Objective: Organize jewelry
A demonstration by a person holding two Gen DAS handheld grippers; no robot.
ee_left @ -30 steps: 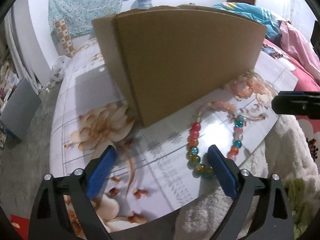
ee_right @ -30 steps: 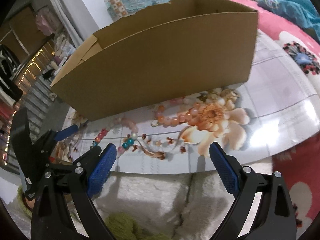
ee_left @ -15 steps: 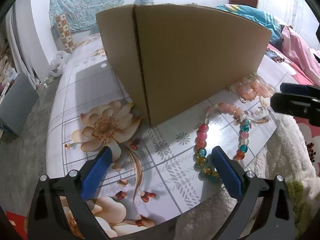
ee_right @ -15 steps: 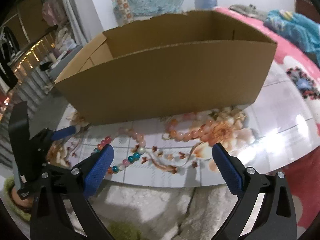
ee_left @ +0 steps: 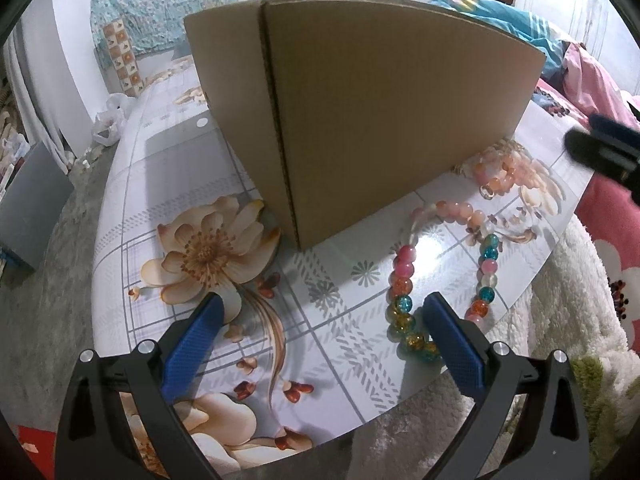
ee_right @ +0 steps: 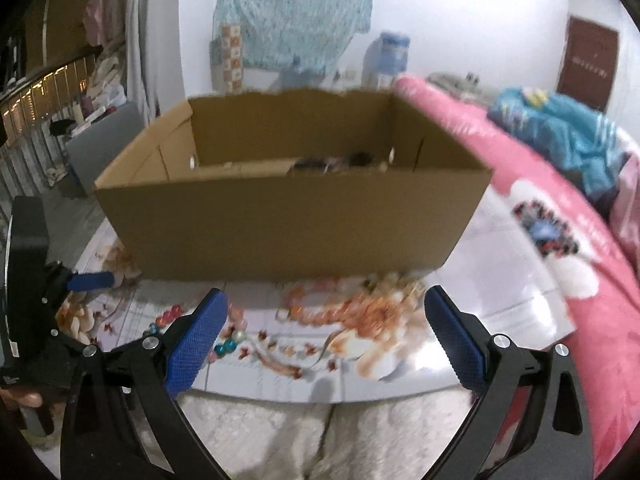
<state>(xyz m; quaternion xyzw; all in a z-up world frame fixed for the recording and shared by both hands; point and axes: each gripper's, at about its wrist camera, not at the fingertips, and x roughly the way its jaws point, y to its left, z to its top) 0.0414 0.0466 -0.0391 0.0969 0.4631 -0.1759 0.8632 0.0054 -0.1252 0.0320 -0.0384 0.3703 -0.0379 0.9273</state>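
Observation:
An open-topped cardboard box (ee_left: 380, 120) (ee_right: 280, 232) stands on the glossy floral tabletop (ee_left: 160, 168). A dark jewelry item (ee_right: 340, 162) lies inside it, blurred. In front of the box lie a multicoloured bead necklace (ee_left: 402, 268) (ee_right: 230, 344) and a peach bead bracelet (ee_left: 494, 180) (ee_right: 316, 314). My left gripper (ee_left: 322, 300) is open above the table's near edge, its right finger beside the necklace's lower loop. My right gripper (ee_right: 325, 294) is open and holds nothing, raised in front of the box above the bracelet. Each gripper shows at the edge of the other's view.
A white fluffy blanket (ee_left: 560, 300) lies below the table's near edge. Pink floral bedding (ee_right: 520, 180) rises to the right of the box. A grey case (ee_left: 32, 208) stands on the floor at the left. A patterned cloth (ee_right: 292, 12) hangs on the far wall.
My right gripper has risen and tilted up, so the box's inside now shows. The left gripper has stayed about where it was.

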